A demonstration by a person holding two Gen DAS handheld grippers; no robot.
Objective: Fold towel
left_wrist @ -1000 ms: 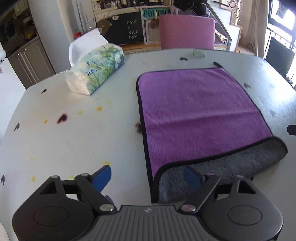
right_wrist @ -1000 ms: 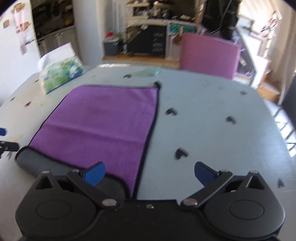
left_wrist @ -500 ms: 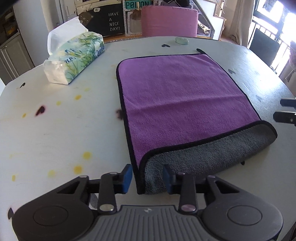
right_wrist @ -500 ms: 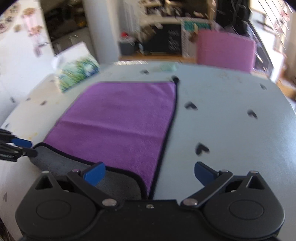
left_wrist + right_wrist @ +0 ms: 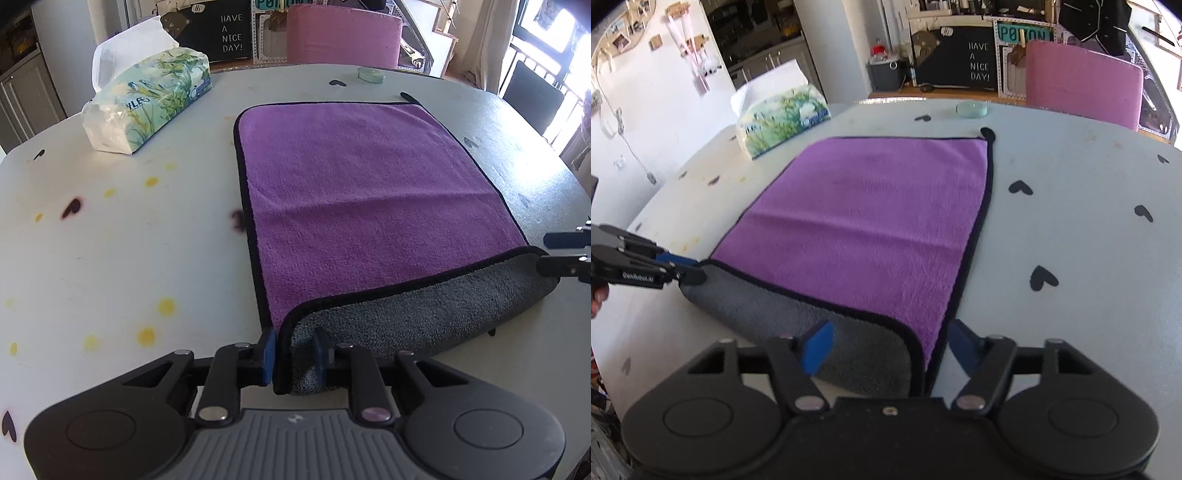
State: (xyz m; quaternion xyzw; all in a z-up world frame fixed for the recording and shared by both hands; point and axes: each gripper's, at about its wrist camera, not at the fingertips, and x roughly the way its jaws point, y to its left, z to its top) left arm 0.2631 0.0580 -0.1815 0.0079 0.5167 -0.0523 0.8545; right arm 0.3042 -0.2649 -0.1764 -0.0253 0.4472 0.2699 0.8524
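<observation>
Left hand-held gripper clamped on towel near corner; right hand-held gripper open, straddling the other corner.

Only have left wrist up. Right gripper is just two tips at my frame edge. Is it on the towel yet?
Observer: No. The right gripper is open. Its fingers sit either side of the near right corner of the towel, not pinching.
Operator: What's between them?
Observer: The grey flap that's turned over, plus the purple edge beside it.
Operator: Does my left grab look ok from there?
Observer: From the right wrist view, the left gripper has its tips closed on the grey flap's other corner.
</observation>
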